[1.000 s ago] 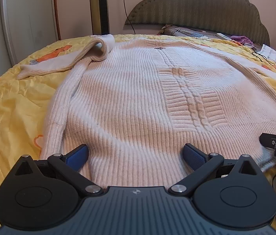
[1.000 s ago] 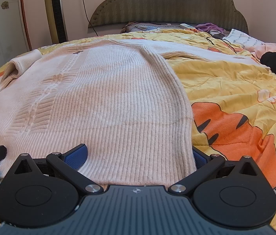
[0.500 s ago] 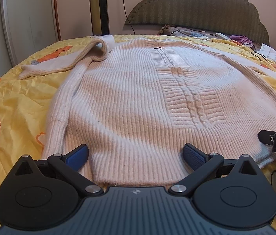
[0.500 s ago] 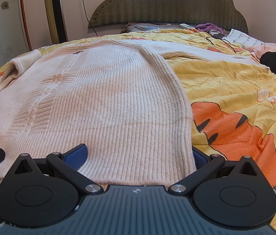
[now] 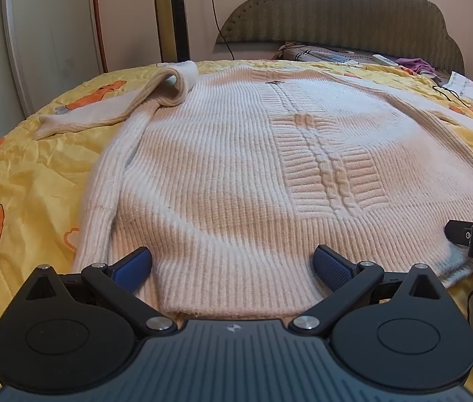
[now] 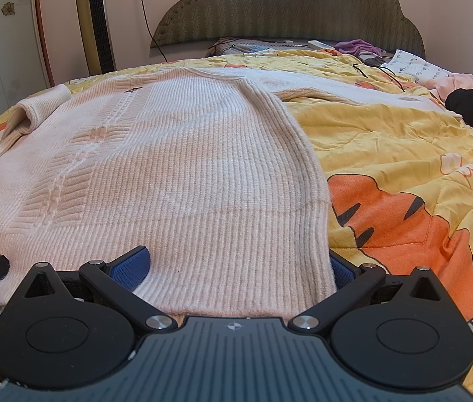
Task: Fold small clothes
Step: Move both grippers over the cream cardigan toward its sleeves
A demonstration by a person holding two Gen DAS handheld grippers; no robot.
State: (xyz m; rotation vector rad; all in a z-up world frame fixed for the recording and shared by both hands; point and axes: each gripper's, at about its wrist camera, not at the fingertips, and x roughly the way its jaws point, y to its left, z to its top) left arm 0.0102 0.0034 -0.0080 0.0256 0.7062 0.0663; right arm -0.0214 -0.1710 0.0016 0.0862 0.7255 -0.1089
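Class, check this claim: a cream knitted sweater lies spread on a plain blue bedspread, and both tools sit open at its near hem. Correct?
One detail is wrong. The bedspread is yellow with orange cartoon prints, not plain blue, as the right wrist view shows. The cream sweater does lie spread on it, with the left tool and right tool open at its near hem.

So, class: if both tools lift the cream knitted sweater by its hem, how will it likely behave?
The sweater will probably sag between the left tool and right tool, since it already drapes limply over the quilt. Its thick ribbed knit suggests some weight. The folded sleeve would likely trail and unfold.
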